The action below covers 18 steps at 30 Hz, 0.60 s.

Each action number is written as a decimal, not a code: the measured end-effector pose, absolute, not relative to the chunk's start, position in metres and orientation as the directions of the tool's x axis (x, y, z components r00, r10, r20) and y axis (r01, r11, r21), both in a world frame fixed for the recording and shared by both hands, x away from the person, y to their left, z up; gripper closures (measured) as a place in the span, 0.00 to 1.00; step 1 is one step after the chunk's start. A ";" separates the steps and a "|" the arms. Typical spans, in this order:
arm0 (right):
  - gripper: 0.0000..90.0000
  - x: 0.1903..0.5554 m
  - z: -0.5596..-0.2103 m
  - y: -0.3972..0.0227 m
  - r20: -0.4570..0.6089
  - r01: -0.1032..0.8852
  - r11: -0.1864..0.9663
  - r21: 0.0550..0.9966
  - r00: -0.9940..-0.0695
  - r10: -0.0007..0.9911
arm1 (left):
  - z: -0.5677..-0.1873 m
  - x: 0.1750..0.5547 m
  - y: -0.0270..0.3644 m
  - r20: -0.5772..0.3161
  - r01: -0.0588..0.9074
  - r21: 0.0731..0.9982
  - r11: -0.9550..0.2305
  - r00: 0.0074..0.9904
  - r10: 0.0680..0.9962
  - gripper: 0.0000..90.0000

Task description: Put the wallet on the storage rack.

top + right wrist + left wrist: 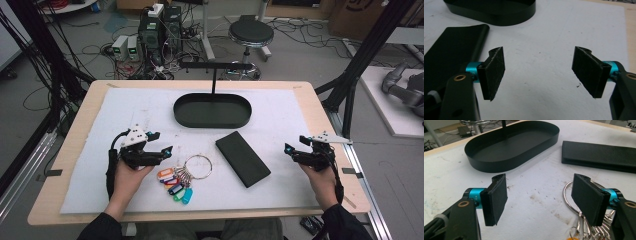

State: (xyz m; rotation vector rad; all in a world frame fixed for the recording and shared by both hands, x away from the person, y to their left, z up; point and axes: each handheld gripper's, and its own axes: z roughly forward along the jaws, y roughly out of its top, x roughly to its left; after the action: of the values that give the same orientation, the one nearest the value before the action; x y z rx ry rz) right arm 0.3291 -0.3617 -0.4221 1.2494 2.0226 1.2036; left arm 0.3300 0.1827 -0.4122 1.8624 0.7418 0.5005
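A key ring (199, 166) of bright steel is seen on the white mat (280, 112), with a fan of coloured tags (175, 185) in orange, red, blue, green and cyan hung at its 7 o'clock. It lies just beside the left gripper (166, 148), at that gripper's 4 o'clock. Both grippers' jaws are held wide apart, with nothing between them. The right gripper (289, 148) is held near the table's 3 o'clock edge. Bare mat is left between the ring and the black oval tray (212, 110) at 12 o'clock; a black case (242, 158) lies at the ring's 3 o'clock.
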 end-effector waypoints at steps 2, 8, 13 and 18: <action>0.30 0.326 -0.423 -0.357 0.056 0.468 0.203 0.860 -0.483 0.874 | -0.412 0.330 0.183 0.005 0.264 0.922 -0.282 0.722 0.691 0.32; 0.34 0.317 -0.425 -0.345 0.089 0.489 0.214 0.846 -0.524 0.847 | -0.412 0.331 0.187 0.002 0.267 0.924 -0.274 0.713 0.701 0.32; 0.41 0.312 -0.428 -0.335 0.110 0.516 0.236 0.823 -0.553 0.826 | -0.412 0.332 0.188 -0.001 0.268 0.925 -0.269 0.709 0.705 0.32; 0.43 0.307 -0.432 -0.321 0.156 0.560 0.256 0.788 -0.584 0.797 | -0.411 0.331 0.189 0.002 0.267 0.925 -0.271 0.709 0.705 0.32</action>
State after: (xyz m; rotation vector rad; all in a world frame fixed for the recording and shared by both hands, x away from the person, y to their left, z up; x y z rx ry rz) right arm 0.3071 -0.3206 -0.4319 1.2570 2.2569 1.2371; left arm 0.3314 0.1886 -0.4114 1.8466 0.7598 0.5124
